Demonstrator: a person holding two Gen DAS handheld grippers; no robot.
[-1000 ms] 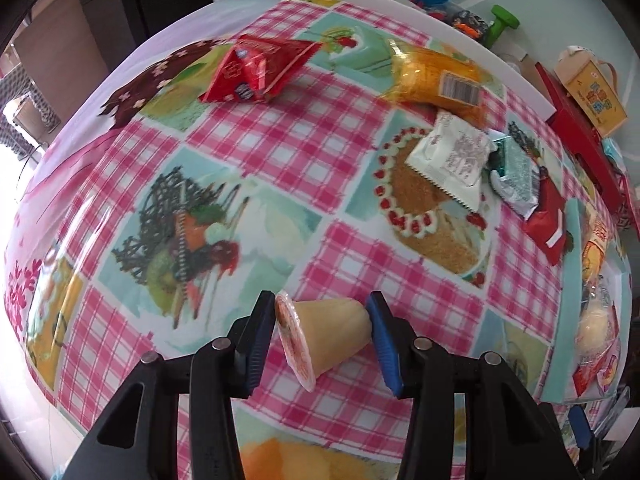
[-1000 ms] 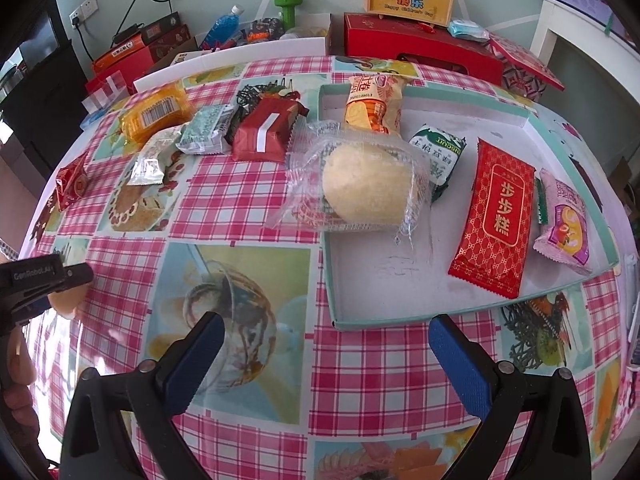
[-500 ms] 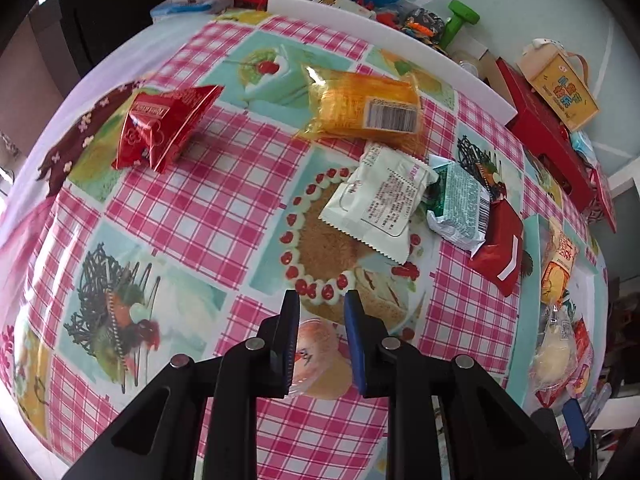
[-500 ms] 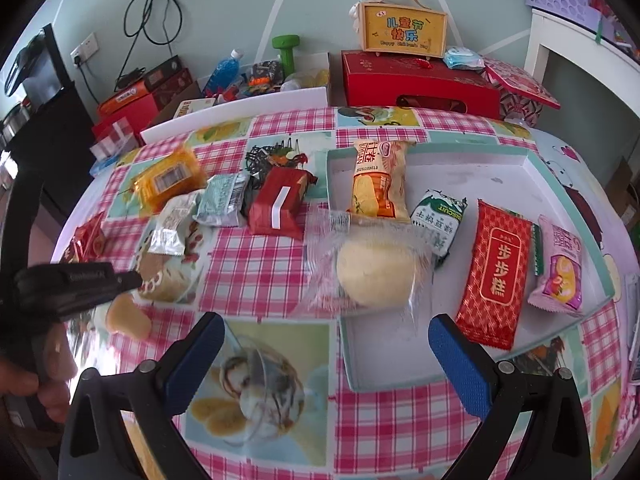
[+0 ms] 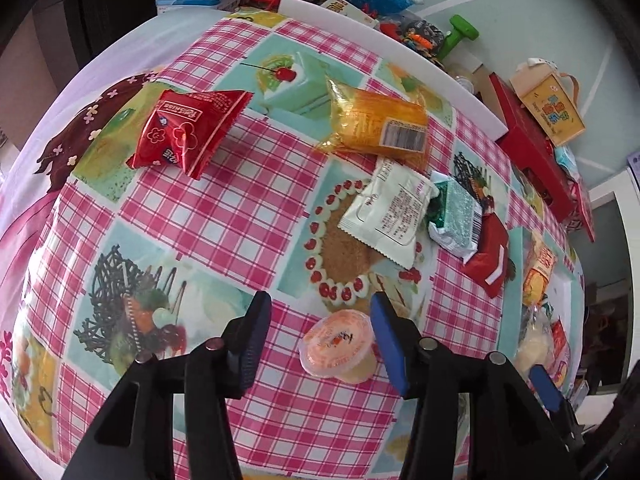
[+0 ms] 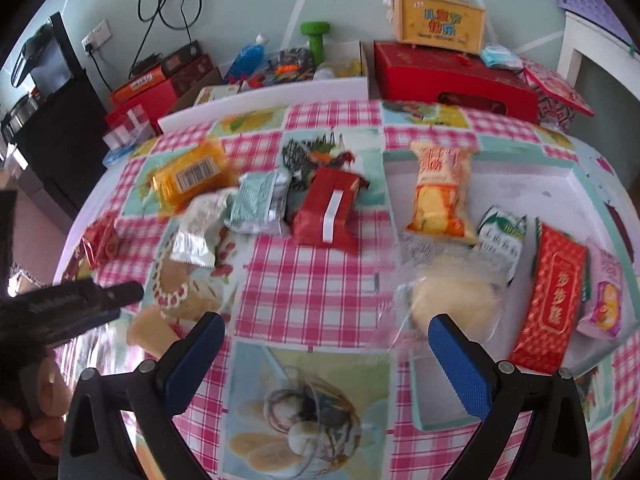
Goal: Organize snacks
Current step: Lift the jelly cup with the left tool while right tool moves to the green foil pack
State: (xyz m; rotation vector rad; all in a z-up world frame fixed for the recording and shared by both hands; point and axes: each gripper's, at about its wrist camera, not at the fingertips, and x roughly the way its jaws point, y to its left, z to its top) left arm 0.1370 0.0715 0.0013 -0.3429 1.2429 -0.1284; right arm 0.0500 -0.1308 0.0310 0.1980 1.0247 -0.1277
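1. The jelly cup (image 5: pixel 338 344) stood on the tablecloth (image 5: pixel 224 216) between the opening fingers of the left gripper (image 5: pixel 318 336), nearer the right pad, apparently released.
2. The right gripper (image 6: pixel 324 352) hovered spread wide, holding nothing.

Home: oilcloth-covered table (image 5: pixel 256 216), dumbbell (image 6: pixel 316 40)

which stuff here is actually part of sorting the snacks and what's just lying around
Part of the job:
jelly cup
red snack bag
orange packet
white sachet
tray

Just lying about:
green dumbbell
blue bottle
yellow gift box
red box
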